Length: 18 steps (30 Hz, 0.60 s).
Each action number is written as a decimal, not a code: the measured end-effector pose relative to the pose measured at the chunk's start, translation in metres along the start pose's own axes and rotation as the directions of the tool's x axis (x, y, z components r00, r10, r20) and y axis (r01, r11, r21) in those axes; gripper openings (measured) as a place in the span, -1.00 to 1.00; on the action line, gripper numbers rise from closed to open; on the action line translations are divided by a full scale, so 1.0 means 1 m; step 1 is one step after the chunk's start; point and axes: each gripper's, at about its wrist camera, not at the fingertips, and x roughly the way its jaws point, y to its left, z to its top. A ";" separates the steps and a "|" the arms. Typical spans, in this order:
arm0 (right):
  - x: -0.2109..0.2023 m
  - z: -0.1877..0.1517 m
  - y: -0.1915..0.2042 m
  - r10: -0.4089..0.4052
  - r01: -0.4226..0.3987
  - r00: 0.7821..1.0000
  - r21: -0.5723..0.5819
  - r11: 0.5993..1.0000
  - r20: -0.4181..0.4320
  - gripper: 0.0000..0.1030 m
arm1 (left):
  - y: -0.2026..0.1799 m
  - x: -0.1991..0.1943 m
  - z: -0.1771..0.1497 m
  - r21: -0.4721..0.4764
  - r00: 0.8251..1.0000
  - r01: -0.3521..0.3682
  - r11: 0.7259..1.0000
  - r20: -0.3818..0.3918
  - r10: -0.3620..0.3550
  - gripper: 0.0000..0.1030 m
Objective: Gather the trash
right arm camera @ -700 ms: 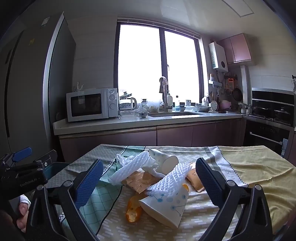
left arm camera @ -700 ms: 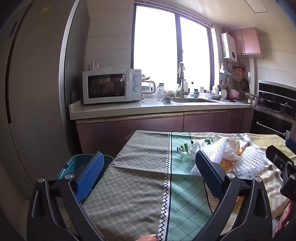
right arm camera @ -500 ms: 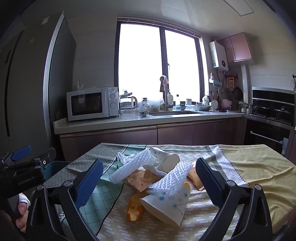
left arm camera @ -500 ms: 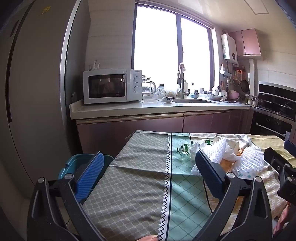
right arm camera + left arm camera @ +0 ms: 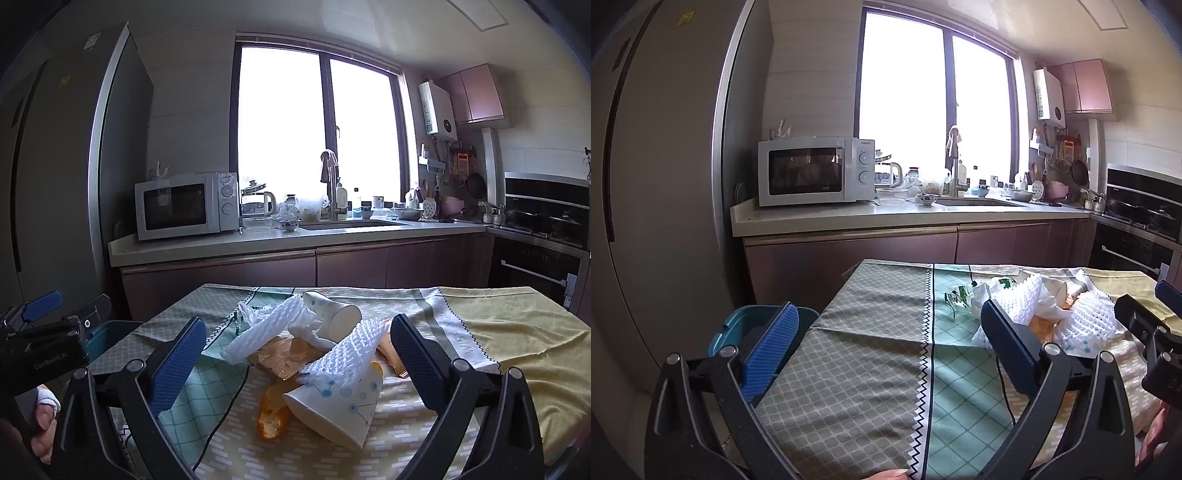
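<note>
The differences are slight. In the left wrist view, the black right gripper (image 5: pixel 1150 306) with blue-padded fingers (image 5: pixel 1167 291) now reaches a little further in from the right edge of the frame. It also sits a little lower than before, over the right side of the cloth-covered bench (image 5: pixel 871 369). In the right wrist view, the white paper cup with blue dots (image 5: pixel 340 410) lies on its side by the bench's near edge, and the orange-brown piece of bread (image 5: pixel 271 413) lies beside it. Both now appear marginally higher in frame.
</note>
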 end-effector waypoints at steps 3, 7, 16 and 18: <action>0.000 0.000 0.000 0.001 -0.001 1.000 0.001 1.000 0.000 0.87 | -0.001 0.000 -0.001 0.001 1.000 0.001 1.000 0.001 -0.001 0.89; 0.000 0.000 -0.001 0.001 -0.001 1.000 0.002 1.000 0.003 0.87 | 0.001 -0.002 0.000 0.001 1.000 0.004 1.000 0.000 -0.004 0.89; -0.001 0.001 -0.002 -0.001 0.001 1.000 0.006 1.000 0.005 0.87 | 0.001 -0.005 0.001 -0.001 1.000 0.003 1.000 0.005 -0.003 0.89; -0.001 0.000 -0.002 -0.002 0.002 1.000 0.005 1.000 0.004 0.87 | 0.001 -0.005 0.001 0.000 1.000 0.002 1.000 0.004 -0.002 0.89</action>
